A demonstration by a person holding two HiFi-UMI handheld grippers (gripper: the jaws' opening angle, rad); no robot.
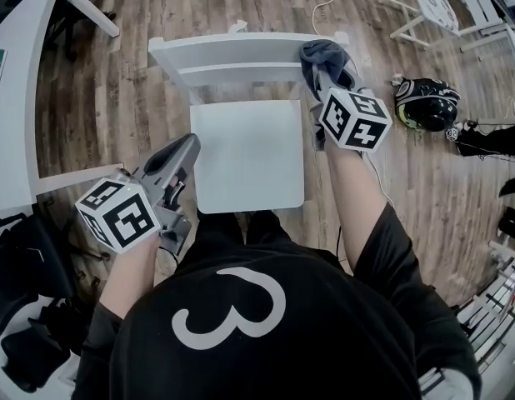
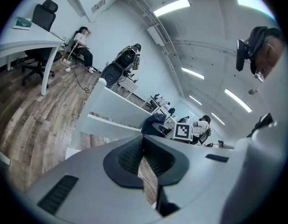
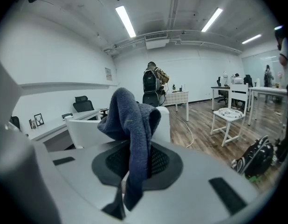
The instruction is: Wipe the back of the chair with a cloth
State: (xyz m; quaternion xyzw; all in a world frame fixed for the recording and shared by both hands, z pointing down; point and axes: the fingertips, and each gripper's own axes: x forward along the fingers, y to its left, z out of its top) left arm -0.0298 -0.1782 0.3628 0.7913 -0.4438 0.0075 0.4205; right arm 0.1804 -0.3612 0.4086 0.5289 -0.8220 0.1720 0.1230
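Note:
A white chair stands in front of me, its back rail [image 1: 232,52] at the far side and its square seat [image 1: 249,157] below it. A blue-grey cloth [image 1: 324,61] is bunched on the right end of the rail, and my right gripper [image 1: 328,77] is shut on it. In the right gripper view the cloth [image 3: 132,125] hangs out between the pads, with the chair back [image 3: 88,129] just behind. My left gripper [image 1: 189,144] is shut on nothing, just off the seat's left edge. In the left gripper view it [image 2: 144,141] points at the chair back [image 2: 120,111] and the cloth [image 2: 153,124].
A white desk [image 1: 16,98] runs along the left. A second white chair [image 1: 441,2] stands at the far right, with a black helmet [image 1: 426,102] on the wooden floor near it. A white cable [image 1: 324,2] lies behind the chair. A person with a backpack [image 3: 153,80] stands in the background.

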